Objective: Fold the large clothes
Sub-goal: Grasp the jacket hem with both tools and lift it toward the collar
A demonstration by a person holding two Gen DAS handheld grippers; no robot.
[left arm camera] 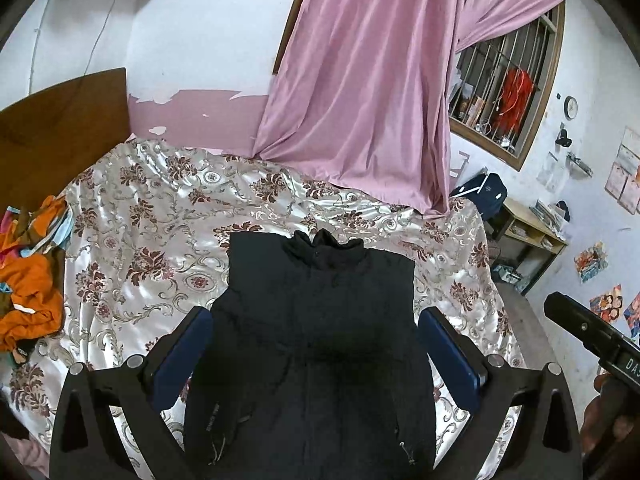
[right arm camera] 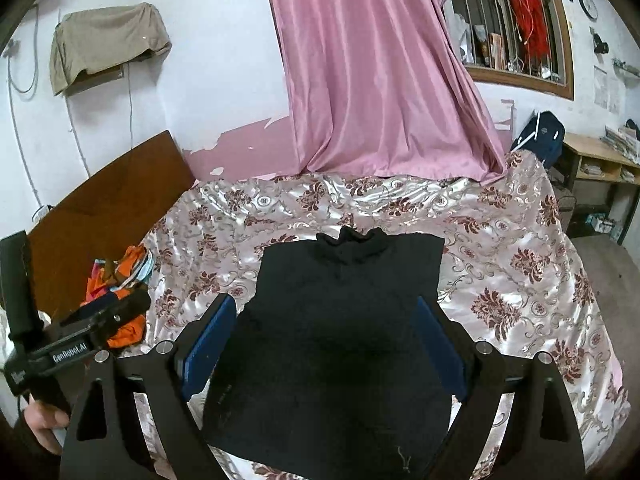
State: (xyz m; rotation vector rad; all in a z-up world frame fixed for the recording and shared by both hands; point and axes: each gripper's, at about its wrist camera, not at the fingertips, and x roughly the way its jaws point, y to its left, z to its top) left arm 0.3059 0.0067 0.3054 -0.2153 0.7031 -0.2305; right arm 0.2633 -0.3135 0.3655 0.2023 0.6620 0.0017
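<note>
A black jacket (left arm camera: 316,340) (right arm camera: 336,344) lies flat on the flowered bedspread (left arm camera: 152,248) (right arm camera: 512,280), collar toward the curtain and sides tucked in, so its outline is narrow. My left gripper (left arm camera: 314,312) hovers above it, open, with the blue pads wide apart and nothing between them. My right gripper (right arm camera: 324,300) hangs over the same jacket, open as well and empty. In the right wrist view the left gripper (right arm camera: 100,320) shows at the left edge, held by a hand. The right gripper's body (left arm camera: 592,336) shows at the right edge of the left wrist view.
A heap of orange clothes (left arm camera: 28,280) (right arm camera: 124,280) lies at the bed's left by the wooden headboard (left arm camera: 60,132). A pink curtain (left arm camera: 360,100) drapes onto the far side of the bed. At the right stand a wooden desk (right arm camera: 600,160) and a dark blue bag (right arm camera: 540,136).
</note>
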